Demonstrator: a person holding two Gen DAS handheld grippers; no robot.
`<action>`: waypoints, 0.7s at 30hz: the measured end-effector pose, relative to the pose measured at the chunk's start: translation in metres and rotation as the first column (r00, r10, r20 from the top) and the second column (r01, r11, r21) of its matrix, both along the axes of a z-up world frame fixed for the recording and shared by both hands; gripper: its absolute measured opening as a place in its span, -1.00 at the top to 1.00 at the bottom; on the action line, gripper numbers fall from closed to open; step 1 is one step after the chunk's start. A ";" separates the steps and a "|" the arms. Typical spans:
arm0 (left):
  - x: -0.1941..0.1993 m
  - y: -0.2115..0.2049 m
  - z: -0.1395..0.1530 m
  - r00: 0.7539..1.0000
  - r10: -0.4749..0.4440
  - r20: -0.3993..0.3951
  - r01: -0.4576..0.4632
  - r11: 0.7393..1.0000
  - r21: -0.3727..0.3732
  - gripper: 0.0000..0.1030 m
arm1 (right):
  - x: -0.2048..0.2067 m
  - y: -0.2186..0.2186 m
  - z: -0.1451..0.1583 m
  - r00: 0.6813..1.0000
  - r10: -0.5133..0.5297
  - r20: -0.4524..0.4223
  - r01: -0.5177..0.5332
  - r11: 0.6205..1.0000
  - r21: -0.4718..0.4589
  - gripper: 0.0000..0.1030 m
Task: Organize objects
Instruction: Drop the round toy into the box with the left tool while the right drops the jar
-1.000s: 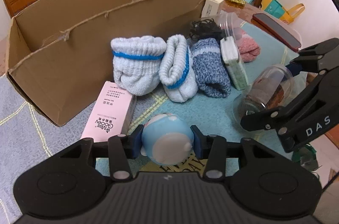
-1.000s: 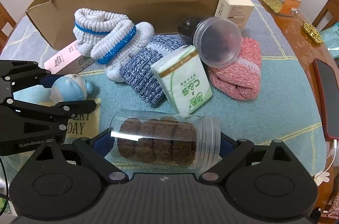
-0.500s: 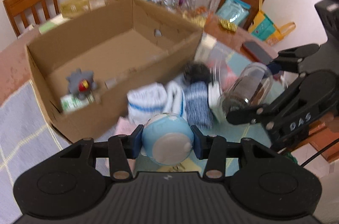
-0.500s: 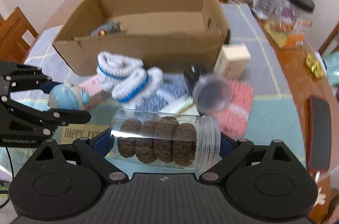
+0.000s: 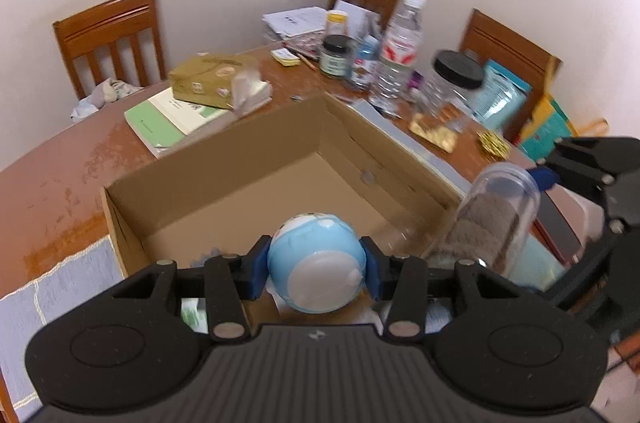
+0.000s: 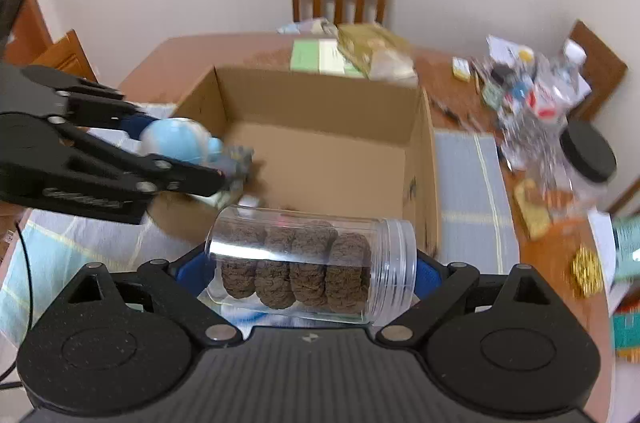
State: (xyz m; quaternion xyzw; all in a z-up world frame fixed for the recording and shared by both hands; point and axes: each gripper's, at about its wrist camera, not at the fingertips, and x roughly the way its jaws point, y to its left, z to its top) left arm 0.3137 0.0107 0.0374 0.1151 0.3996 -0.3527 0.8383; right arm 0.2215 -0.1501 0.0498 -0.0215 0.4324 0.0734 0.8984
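Both grippers have risen from the cluttered tabletop since a second ago and now hang above the open cardboard box (image 5: pixel 224 183), whose brown floor has come into view. On the left, the left gripper (image 5: pixel 316 269) is clenched on a round pale-blue toy (image 5: pixel 316 267) with a white belly patch, its blue pads (image 5: pixel 256 273) pressing the toy's two sides; the toy hangs over the box's near edge. In the right wrist view the same toy (image 6: pixel 176 139) is seen above the box's left wall, beside a small grey figure lying inside, too blurred to identify. To the right, the right gripper (image 6: pixel 312 271) grasps a clear plastic jar (image 6: pixel 312 263) lying crosswise between widely spread jaws, gripped end to end, with four rows of dark brown cookies inside and a ribbed screw neck at its right end; it is held just short of the box's near wall. Lettering on the left gripper's side is smeared by motion and cannot be read.
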 end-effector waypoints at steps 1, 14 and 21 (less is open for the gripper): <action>0.007 -0.003 -0.001 1.000 0.012 -0.001 -0.012 1.000 -0.003 0.12 | 0.007 -0.001 0.001 1.000 0.010 0.007 -0.010 1.000 0.000 -0.90; 0.049 -0.015 -0.014 0.981 0.191 0.031 -0.191 0.981 0.009 -0.71 | 0.074 -0.015 -0.019 0.997 0.066 0.046 -0.065 0.998 -0.027 -1.00; 0.025 -0.006 -0.011 0.975 0.212 0.064 -0.215 0.976 0.033 -0.79 | 0.064 -0.022 -0.019 0.996 0.071 0.056 -0.070 0.997 -0.023 -1.00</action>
